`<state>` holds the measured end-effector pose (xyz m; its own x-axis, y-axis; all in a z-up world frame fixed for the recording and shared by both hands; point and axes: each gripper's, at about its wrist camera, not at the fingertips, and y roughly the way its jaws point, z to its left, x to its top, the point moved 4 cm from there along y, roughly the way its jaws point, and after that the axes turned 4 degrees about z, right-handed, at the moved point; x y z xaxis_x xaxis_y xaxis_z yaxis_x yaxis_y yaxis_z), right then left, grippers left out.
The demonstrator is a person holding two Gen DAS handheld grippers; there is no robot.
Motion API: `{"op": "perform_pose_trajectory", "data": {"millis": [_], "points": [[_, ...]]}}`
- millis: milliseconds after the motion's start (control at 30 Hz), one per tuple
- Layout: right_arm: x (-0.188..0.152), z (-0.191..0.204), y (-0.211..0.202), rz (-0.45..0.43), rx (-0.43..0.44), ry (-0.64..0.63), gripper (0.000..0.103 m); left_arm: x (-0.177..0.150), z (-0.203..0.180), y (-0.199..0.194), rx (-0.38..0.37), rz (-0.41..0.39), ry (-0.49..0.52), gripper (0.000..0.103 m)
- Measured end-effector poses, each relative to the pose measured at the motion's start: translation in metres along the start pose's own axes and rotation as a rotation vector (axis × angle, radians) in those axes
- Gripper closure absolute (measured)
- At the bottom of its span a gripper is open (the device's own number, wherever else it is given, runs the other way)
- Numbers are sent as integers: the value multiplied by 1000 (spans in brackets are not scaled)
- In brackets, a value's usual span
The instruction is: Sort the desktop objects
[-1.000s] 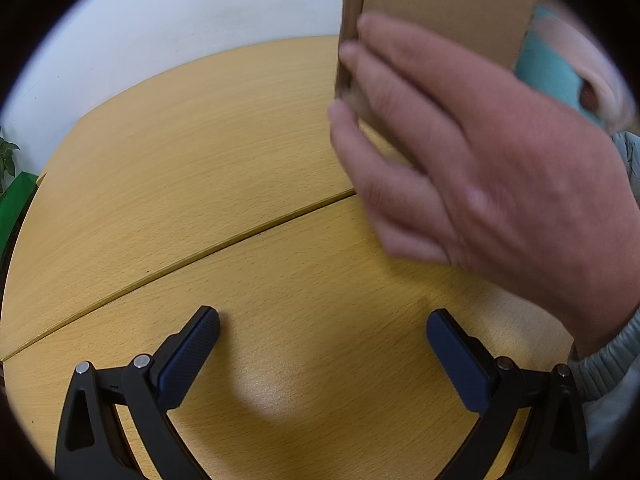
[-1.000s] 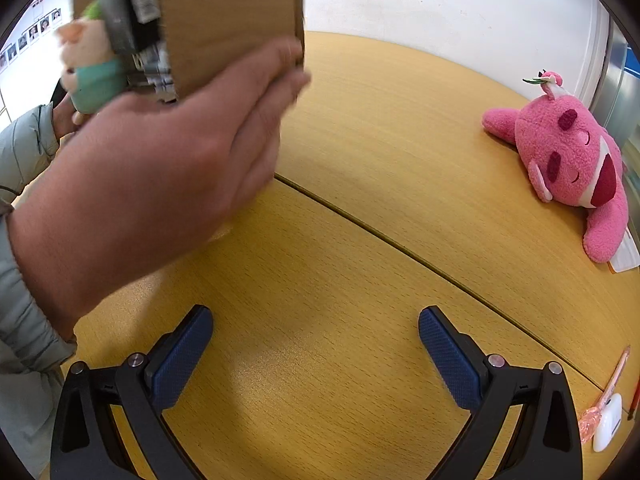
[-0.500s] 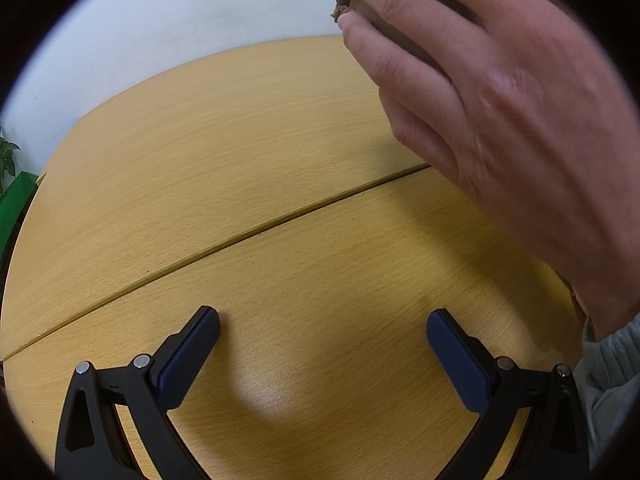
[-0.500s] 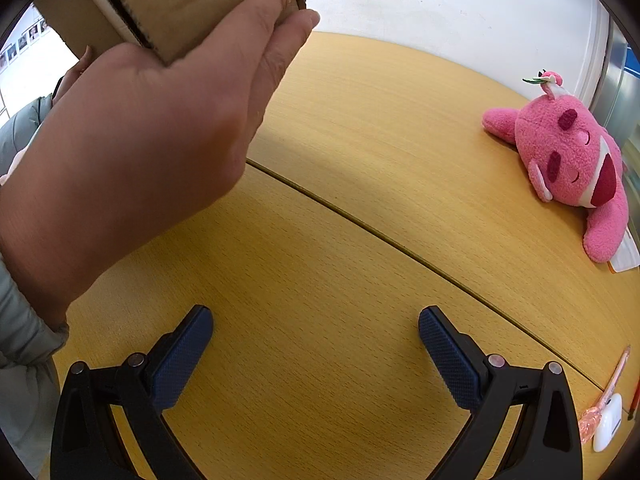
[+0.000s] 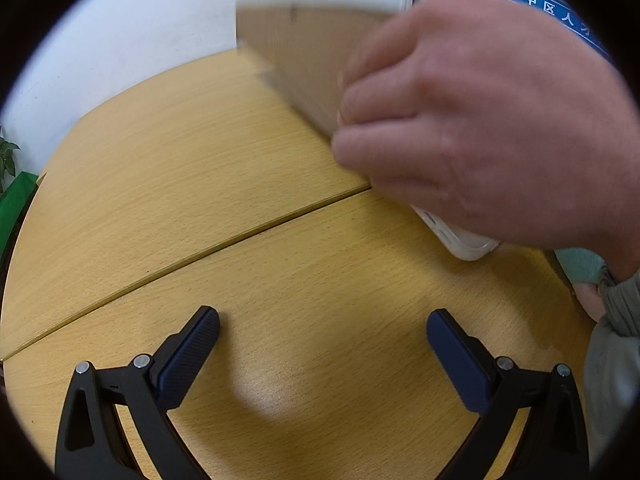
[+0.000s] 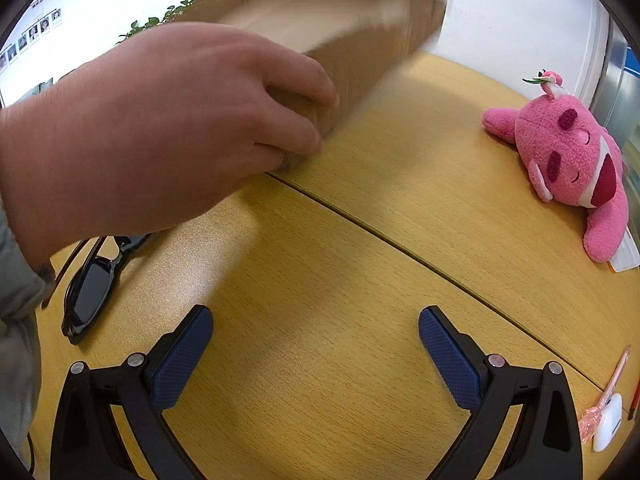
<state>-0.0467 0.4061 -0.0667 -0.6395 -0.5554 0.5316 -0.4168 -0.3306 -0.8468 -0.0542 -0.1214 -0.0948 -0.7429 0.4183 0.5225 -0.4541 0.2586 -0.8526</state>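
A person's bare hand (image 5: 480, 128) holds a blurred cardboard box (image 5: 304, 60) above the wooden table; hand (image 6: 152, 132) and box (image 6: 360, 44) also show in the right wrist view. My left gripper (image 5: 323, 332) is open and empty over bare wood. My right gripper (image 6: 316, 332) is open and empty. Black sunglasses (image 6: 90, 284) lie at the left of the right wrist view. A pink plush toy (image 6: 568, 160) lies at its far right. A white object (image 5: 460, 236) sticks out under the hand.
The table (image 5: 160, 184) has a seam running across it. A small white item (image 6: 606, 424) and a pink translucent piece (image 6: 600, 404) lie at the lower right. A teal and pink toy (image 5: 580, 268) is partly hidden behind the sleeve.
The hand has swung the cardboard box down toward the table. Sunglasses, a white object and the teal toy now lie exposed on the wood. Both grippers have stayed still.
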Motion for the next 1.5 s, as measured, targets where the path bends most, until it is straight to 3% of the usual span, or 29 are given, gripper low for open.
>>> {"op": "perform_pose_trajectory", "data": {"millis": [1500], "points": [[-2, -10, -2, -2, 2, -5, 0, 0, -12, 5, 2, -2, 1, 0]]}}
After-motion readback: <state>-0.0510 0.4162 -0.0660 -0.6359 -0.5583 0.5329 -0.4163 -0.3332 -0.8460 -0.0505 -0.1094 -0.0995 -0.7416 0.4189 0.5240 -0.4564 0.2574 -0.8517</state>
